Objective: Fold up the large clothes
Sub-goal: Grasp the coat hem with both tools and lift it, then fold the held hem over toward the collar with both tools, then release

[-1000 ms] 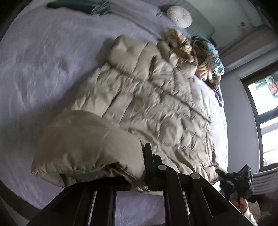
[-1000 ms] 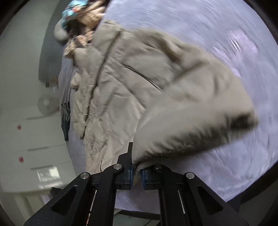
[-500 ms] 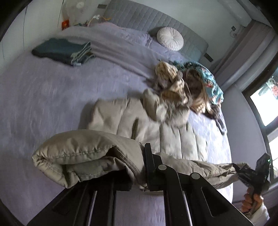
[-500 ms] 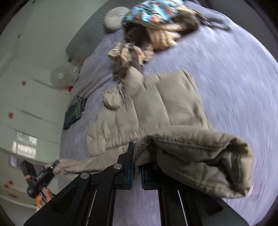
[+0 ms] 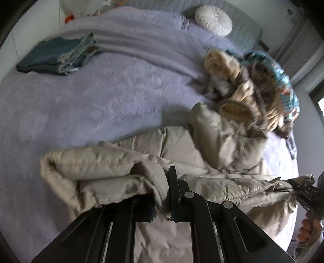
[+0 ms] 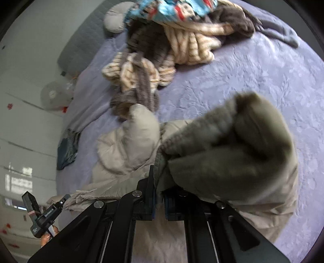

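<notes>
Both grippers, left gripper [image 5: 162, 194] and right gripper [image 6: 160, 197], clamping beige puffer coat [image 5: 202, 145] edge (fabric pinched), drawing it clear of clothes pile [image 5: 253, 87]. Judged: repositioning before folding; next requiring lay-flat.

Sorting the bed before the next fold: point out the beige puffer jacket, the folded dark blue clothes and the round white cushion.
beige puffer jacket [image 5: 178, 141], left wrist view, quilted panel.
folded dark blue clothes [image 5: 48, 54], left wrist view, top layer.
round white cushion [image 5: 213, 19], left wrist view, its face.
</notes>
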The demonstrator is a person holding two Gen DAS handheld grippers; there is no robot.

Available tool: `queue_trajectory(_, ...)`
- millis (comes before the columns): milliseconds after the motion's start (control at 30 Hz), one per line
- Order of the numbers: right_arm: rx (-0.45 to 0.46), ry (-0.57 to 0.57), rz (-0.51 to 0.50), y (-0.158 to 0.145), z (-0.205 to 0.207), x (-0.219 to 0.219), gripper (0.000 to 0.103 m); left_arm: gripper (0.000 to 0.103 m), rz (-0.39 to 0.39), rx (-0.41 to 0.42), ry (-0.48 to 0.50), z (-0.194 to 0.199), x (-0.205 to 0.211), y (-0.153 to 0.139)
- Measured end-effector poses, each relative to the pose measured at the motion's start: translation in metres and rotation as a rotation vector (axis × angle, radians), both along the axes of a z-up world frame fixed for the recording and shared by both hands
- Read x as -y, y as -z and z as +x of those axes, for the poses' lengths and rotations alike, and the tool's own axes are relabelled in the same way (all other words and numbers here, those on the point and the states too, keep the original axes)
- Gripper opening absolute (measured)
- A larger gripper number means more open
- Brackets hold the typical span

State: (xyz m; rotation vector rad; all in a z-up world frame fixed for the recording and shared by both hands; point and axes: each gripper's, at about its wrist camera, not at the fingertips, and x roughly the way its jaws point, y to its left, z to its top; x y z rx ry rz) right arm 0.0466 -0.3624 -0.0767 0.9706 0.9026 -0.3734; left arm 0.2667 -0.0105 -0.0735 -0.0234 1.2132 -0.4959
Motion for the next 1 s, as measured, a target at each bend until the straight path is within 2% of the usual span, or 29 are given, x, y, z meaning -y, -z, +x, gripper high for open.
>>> queue_trajectory(167,-0.029,0.023,0.032,0.034,0.017,0.013,0.006,0.013,0.042,-0.034,-0.005,0.023,0.017,0.045)
queue_trajectory(300,-0.046,0.021,0.045,0.06,0.035,0.022,0.007,0.013,0.059,-0.042,-0.011,0.033,0.026,0.065)
queue_trajectory(400,-0.041,0.03,0.064,0.067,0.039,0.025,0.007,0.013,0.064,-0.038,-0.011,0.036,0.026,0.064)
queue_trajectory(467,-0.045,0.025,0.077,0.065,0.039,0.027,0.008,0.017,0.058,-0.004,-0.001,0.031,0.023,0.056)
queue_trajectory(500,-0.045,0.02,0.082,0.062,0.039,0.028,0.009,0.03,0.054,0.008,0.004,0.028,0.022,0.051)
queue_trajectory(533,-0.043,0.014,0.083,0.059,0.038,0.026,0.012,0.059,0.053,0.031,0.011,0.024,0.019,0.045)
queue_trajectory(567,-0.038,0.005,0.081,0.056,0.036,0.026,0.02,0.077,0.053,0.049,0.015,0.022,0.017,0.039)
queue_trajectory(600,-0.027,-0.005,0.069,0.049,0.033,0.025,0.026,0.102,0.061,0.084,0.011,0.017,0.014,0.031)
queue_trajectory(633,-0.02,-0.008,0.055,0.044,0.031,0.024,0.043,0.103,0.068,0.117,0.004,0.014,0.012,0.025)
queue_trajectory(667,-0.014,-0.007,0.044,0.039,0.03,0.024,0.058,0.103,0.079,0.146,0.004,0.01,0.011,0.019)
queue_trajectory(767,0.011,-0.007,0.025,0.025,0.024,0.021,0.06,0.103,0.101,0.169,0.003,0.007,0.009,0.01)
queue_trajectory(800,0.014,-0.015,0.025,0.021,0.023,0.017,0.06,0.098,0.081,0.163,0.007,0.005,0.009,0.008)
queue_trajectory(833,0.021,-0.029,0.023,0.019,0.023,0.013,0.06,0.079,0.055,0.152,0.021,0.003,0.01,0.006)
queue_trajectory(867,0.027,-0.051,0.015,0.016,0.023,0.007,0.049,0.066,0.026,0.13,0.044,0.001,0.013,0.007)
queue_trajectory(900,0.029,-0.086,-0.005,0.014,0.025,-0.003,0.036,0.041,-0.005,0.095,0.074,-0.001,0.019,0.01)
queue_trajectory(933,0.018,-0.13,-0.026,0.014,0.029,-0.015,0.016,0.03,-0.03,0.063,0.102,-0.004,0.026,0.015)
queue_trajectory(1000,0.002,-0.204,-0.056,0.021,0.039,-0.035,0.014,0.03,-0.043,0.049,0.145,-0.013,0.045,0.026)
